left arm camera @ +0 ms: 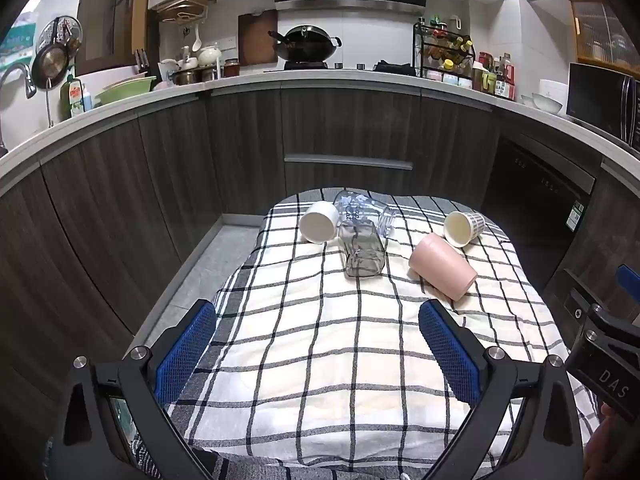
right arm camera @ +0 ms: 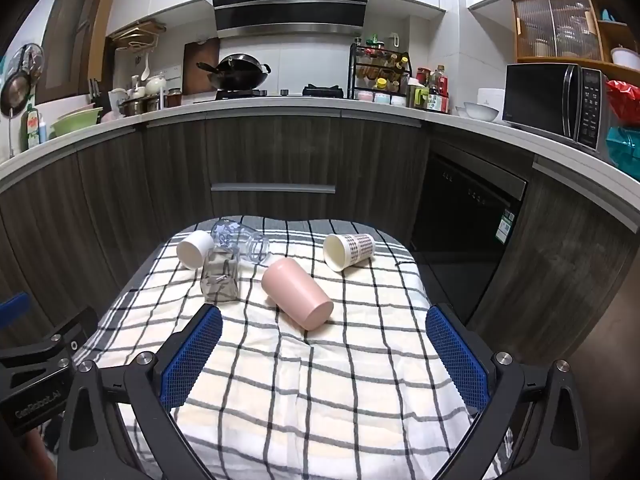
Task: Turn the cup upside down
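Nothing done yet: pink cup & 4 other cups lay on their sides. Left gripper & right gripper were wide open, empty, well short.

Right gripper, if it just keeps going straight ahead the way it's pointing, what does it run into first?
Probably the pink cup, lying on its side on the checked cloth just ahead of the open right gripper. Depth is hard to judge.
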A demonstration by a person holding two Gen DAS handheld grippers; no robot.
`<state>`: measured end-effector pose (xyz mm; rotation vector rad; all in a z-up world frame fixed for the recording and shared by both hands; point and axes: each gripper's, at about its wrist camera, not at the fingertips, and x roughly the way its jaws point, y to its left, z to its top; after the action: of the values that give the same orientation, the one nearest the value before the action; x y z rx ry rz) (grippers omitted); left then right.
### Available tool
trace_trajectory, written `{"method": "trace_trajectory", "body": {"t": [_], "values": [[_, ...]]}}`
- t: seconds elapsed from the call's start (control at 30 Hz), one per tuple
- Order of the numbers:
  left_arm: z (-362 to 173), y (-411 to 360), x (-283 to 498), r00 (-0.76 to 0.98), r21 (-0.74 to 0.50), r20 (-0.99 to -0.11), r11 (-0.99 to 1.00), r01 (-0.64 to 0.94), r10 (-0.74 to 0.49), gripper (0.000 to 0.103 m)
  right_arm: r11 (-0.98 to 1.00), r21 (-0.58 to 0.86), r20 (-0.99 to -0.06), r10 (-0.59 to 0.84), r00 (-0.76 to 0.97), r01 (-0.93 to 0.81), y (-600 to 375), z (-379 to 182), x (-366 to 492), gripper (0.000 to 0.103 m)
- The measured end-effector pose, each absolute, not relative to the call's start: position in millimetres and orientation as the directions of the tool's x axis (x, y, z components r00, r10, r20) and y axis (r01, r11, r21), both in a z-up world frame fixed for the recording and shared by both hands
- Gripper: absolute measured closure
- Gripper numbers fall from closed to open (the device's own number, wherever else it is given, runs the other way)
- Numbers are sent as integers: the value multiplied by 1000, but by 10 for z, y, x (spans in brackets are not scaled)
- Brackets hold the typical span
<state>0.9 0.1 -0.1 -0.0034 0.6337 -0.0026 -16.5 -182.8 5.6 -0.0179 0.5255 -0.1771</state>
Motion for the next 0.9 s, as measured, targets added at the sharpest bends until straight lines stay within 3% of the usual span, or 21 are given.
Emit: {"method": "trace_trajectory", "body": {"t": [0.9], "values": [[-24, -23, -14, 818, 5, -575, 1000, 7, -3, 0, 984, -69, -500, -176, 848, 164, -1824, 54, -142, 1]]}}
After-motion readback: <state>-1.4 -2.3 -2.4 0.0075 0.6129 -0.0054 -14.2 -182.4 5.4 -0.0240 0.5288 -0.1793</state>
